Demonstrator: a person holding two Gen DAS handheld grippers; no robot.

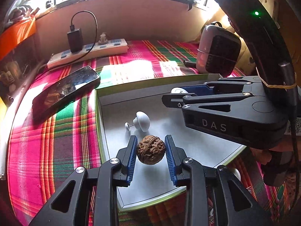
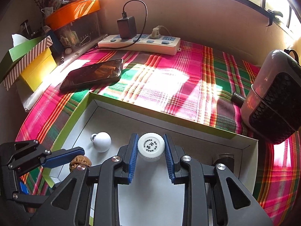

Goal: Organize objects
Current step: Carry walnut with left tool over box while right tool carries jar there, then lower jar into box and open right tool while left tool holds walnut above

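1. My left gripper [image 1: 151, 151] is clenched on a walnut [image 1: 151, 149]: both blue pads press its sides, and it hangs above the floor of the box.
2. My right gripper [image 2: 151, 146] is clenched on a white bottle cap [image 2: 151, 145], printed top facing the camera, translucent bottle neck just below it. It also sits over the box interior.
3. The box [image 1: 105, 131] is a shallow open tray, green outside, white inside, lying on the plaid cloth [image 2: 169, 79] that covers the table.
4. Already in the box: a white mushroom-shaped knob [image 1: 142, 121] with a small screw stud, lying on its side near the left wall, just beyond the walnut.
5. From the left wrist view the right gripper comes in from the right, above the far side of the box.
6. Outside the box: a black phone [image 2: 94, 73] beside its far left corner, a power strip [image 2: 139, 44] with a black charger against the wall, a small heater [image 2: 272, 98] on the right.
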